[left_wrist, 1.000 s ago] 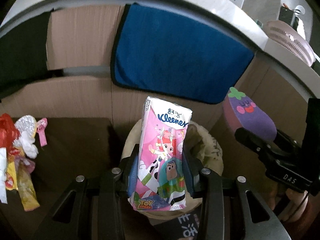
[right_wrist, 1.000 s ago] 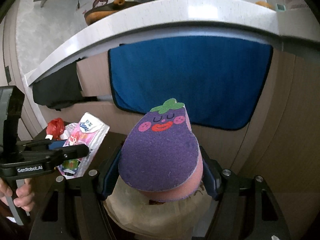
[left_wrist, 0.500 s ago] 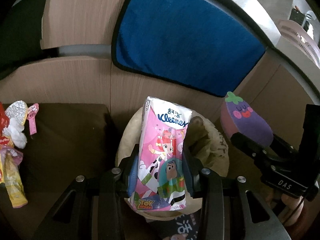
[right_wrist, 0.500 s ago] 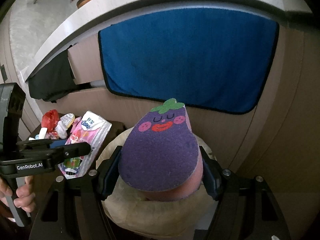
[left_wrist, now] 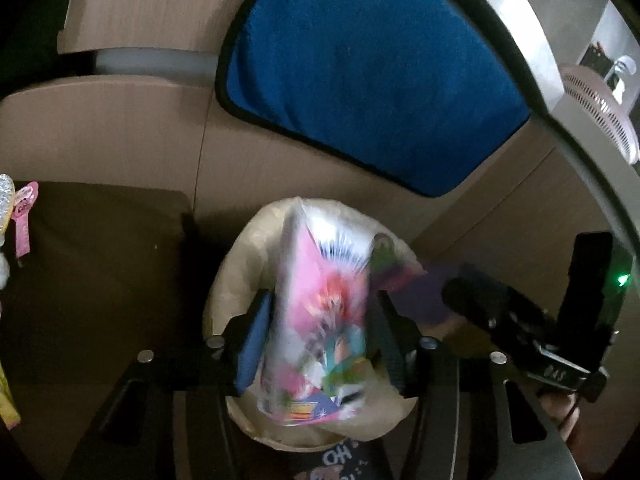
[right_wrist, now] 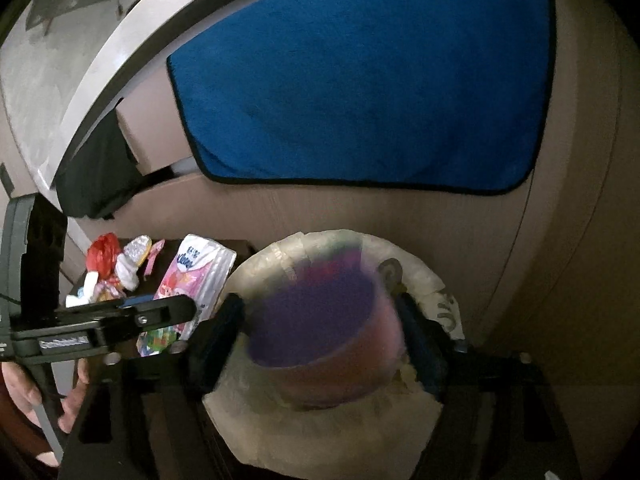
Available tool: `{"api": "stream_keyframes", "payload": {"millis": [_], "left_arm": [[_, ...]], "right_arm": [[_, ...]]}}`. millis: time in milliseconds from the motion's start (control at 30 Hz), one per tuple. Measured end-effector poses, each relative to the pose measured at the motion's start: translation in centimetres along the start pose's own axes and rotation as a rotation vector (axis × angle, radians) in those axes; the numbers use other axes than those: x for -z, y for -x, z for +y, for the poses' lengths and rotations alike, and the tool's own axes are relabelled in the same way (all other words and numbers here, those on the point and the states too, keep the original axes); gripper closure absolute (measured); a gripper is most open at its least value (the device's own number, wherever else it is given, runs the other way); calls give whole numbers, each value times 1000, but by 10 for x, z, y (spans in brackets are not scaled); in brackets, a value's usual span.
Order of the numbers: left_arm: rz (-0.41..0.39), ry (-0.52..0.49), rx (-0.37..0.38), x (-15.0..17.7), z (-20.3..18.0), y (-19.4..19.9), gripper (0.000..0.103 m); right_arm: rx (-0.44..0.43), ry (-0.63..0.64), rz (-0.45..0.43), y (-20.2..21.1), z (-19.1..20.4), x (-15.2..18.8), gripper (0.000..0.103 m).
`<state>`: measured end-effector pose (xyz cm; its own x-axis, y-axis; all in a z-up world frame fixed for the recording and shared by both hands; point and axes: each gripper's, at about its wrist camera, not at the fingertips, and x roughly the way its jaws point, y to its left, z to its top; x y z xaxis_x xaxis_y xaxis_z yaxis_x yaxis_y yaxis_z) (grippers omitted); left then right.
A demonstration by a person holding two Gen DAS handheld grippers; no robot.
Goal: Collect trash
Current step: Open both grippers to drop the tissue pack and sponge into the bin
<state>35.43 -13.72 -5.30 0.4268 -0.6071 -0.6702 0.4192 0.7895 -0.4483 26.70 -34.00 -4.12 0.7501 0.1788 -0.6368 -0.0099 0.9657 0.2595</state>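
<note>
A pink Kleenex tissue pack (left_wrist: 320, 320) shows blurred between the fingers of my left gripper (left_wrist: 320, 322). The jaws are opening and the pads stand off its sides. It hangs loose over the beige-lined bin (left_wrist: 240, 264). In the right wrist view a purple eggplant sponge (right_wrist: 320, 320) is smeared between the fingers of my right gripper (right_wrist: 324, 324). Those jaws are opening too, with a gap on each side of the sponge. It is over the same bin (right_wrist: 424, 280). The left gripper's finger (right_wrist: 160, 312) and the tissue pack (right_wrist: 196, 276) show at the left there.
A blue towel (left_wrist: 360, 80) hangs on the wooden cabinet front behind the bin. A dark low table (left_wrist: 100, 260) to the left carries several wrappers (right_wrist: 116, 260). A grey counter edge (right_wrist: 80, 92) runs overhead. A pink slatted object (left_wrist: 592, 112) sits at the far right.
Both grippers have sunk closer to the bin and their jaws have widened. The tissue pack and the sponge, sharp and gripped before, now blur and slip down between the fingers.
</note>
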Motion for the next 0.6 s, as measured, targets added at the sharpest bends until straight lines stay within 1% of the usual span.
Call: {"api": "stream_keyframes", "payload": {"millis": [67,200,300,367,433,600], "left_arm": [[-9,5,-8,-2,3,5,49],[-25,44,13,-3,10,17,48],[-50,68,3,-1,18,32,48],[-78,77,-23,4,25,47,48],[-110,74,-66,12,34,66,48],[-185,78,-195,36,71,114,48]], "right_arm": [[-3,-13,-8,-1,-1,2,9],[0,-20,-10,2,1,4,9],[17,13,-11,8,9,5,9],[35,45,-24,13,16,6,9],[46,77,-36,19,26,7,9],[34,109,-70,29,52,8,9]]}}
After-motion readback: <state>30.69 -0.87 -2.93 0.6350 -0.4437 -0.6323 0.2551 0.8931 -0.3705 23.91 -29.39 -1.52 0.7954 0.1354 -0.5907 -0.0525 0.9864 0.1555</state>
